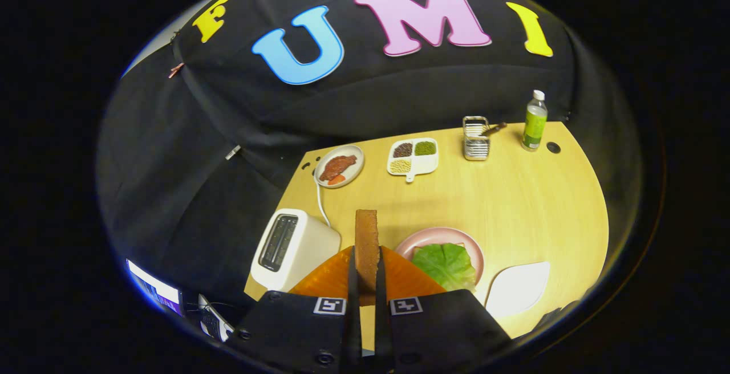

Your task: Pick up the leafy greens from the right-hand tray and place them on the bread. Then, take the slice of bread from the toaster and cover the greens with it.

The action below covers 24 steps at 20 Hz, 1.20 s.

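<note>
My gripper (366,283) is shut on a brown slice of bread (366,243), held edge-on and upright between the two fingers, well above the table. To the right and below, a pink plate (456,239) carries the leafy greens (445,265), which lie over a slice of bread whose far edge just peeks out (450,245). The white toaster (291,248) stands left of the fingers, its slots facing up. A white tray (519,288) lies right of the pink plate.
An orange mat (331,277) lies under the fingers on the wooden table (513,203). At the far side stand a plate with meat (339,166), a divided dish of beans (413,156), a wire rack (475,138) and a green bottle (534,122).
</note>
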Motion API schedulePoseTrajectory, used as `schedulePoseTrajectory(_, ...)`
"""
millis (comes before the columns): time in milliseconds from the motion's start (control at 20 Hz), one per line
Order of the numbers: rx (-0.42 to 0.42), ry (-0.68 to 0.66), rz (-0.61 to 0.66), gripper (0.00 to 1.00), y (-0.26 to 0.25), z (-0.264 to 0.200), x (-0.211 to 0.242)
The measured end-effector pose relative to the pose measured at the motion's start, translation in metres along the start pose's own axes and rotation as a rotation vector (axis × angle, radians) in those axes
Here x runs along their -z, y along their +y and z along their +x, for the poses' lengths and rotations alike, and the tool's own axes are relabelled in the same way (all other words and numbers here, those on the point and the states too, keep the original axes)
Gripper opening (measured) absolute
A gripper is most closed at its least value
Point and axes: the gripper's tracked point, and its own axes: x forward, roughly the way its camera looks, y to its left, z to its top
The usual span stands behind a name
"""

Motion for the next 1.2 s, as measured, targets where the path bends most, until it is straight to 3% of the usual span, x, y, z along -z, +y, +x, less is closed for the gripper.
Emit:
schedulePoseTrajectory(250,0.038,0.05,0.051,0.13,-0.048,0.028,0.033)
schedulePoseTrajectory(700,-0.036,0.15,0.183,0.13,-0.066,0.088,0.069)
schedulePoseTrajectory(1200,0.054,0.23,0.205,0.14,-0.134,0.127,0.097)
